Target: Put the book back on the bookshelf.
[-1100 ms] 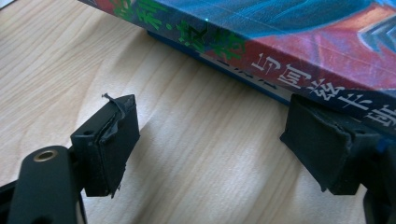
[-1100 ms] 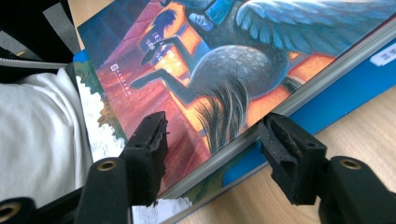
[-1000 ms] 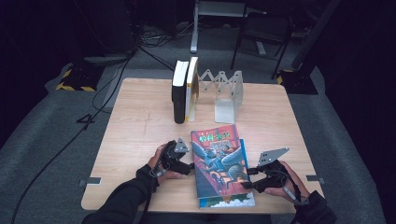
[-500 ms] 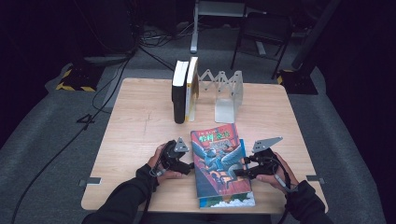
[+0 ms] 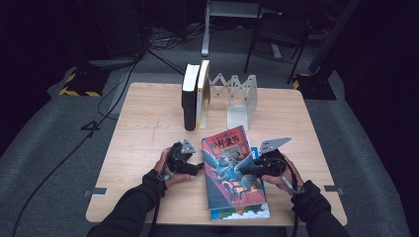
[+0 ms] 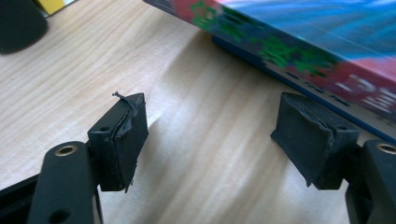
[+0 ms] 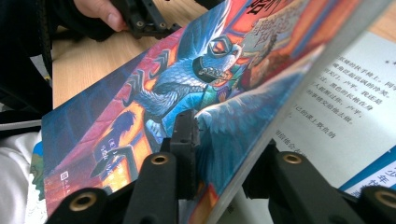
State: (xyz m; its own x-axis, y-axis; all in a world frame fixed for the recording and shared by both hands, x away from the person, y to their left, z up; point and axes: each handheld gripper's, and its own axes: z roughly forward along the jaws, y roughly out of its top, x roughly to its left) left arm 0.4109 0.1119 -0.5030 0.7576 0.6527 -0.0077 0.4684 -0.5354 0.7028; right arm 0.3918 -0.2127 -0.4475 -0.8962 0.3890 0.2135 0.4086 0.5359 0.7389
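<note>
From above, I take the top book (image 5: 232,168) as my landmark: it lies flat on the near half of the wooden table (image 5: 148,123), resting on a second book (image 5: 242,211) whose edge shows at its near end. My right gripper (image 5: 245,170) sits at the top book's right edge, reaching over it, and my left gripper (image 5: 197,169) rests on the table just beside the book's left edge. Beyond the book's far end, two upright books (image 5: 195,96) stand against a white folding rack (image 5: 237,96).

In the left gripper view, my jaws stand wide apart with only bare table between the pads (image 6: 123,140); they have just been closing a little, and they hold nothing. The top book's edge (image 6: 299,51) runs across just ahead of them, one pad close beside it, with the lower book's blue edge showing beneath.

In the right gripper view, my jaws have just been closing and now pinch the top book's front cover (image 7: 187,93), one pad (image 7: 186,140) on the illustrated face and the other under it. The cover is lifted at a slant, and a printed page (image 7: 336,116) shows beneath. Beyond the cover's far edge, my left hand (image 7: 100,14) and its gripper rest on the table.
</note>
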